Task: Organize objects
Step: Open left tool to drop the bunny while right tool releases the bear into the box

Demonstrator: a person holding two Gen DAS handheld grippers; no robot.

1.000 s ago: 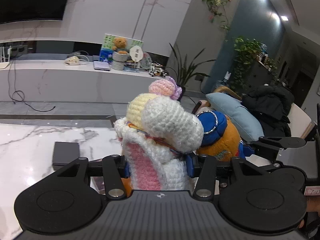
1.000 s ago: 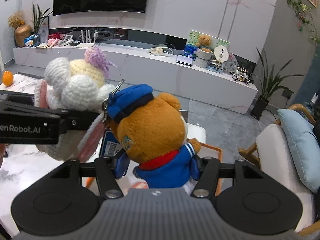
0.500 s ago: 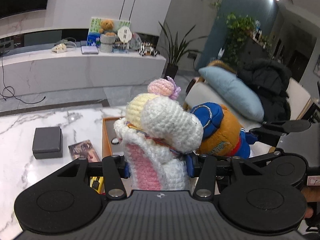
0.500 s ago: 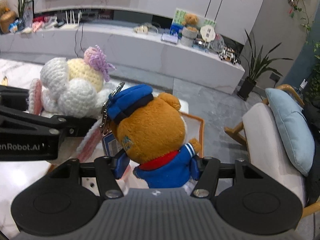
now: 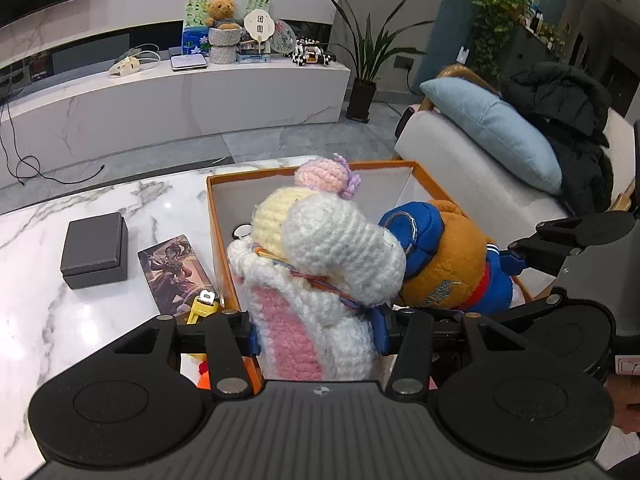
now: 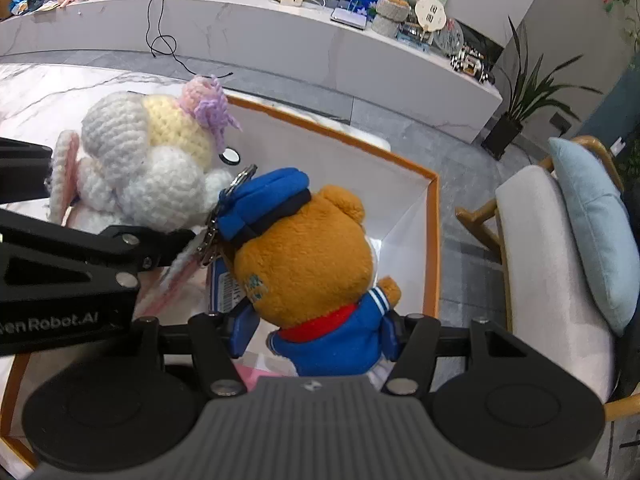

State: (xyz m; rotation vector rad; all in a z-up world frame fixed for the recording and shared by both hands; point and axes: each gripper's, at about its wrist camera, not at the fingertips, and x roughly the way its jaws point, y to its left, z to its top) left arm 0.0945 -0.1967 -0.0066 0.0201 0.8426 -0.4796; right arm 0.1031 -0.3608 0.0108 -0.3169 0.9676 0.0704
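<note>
While both toys hang over the orange-rimmed box [image 5: 424, 174] at the marble tabletop's [image 5: 60, 320] far corner | left gripper [image 5: 316, 334] pinches crocheted bunny [image 5: 320, 256] | right gripper [image 6: 316, 334] pinches police bear [image 6: 308, 256], touching bunny | grey case [image 5: 94, 250], picture card [image 5: 174, 268] left of box
</note>
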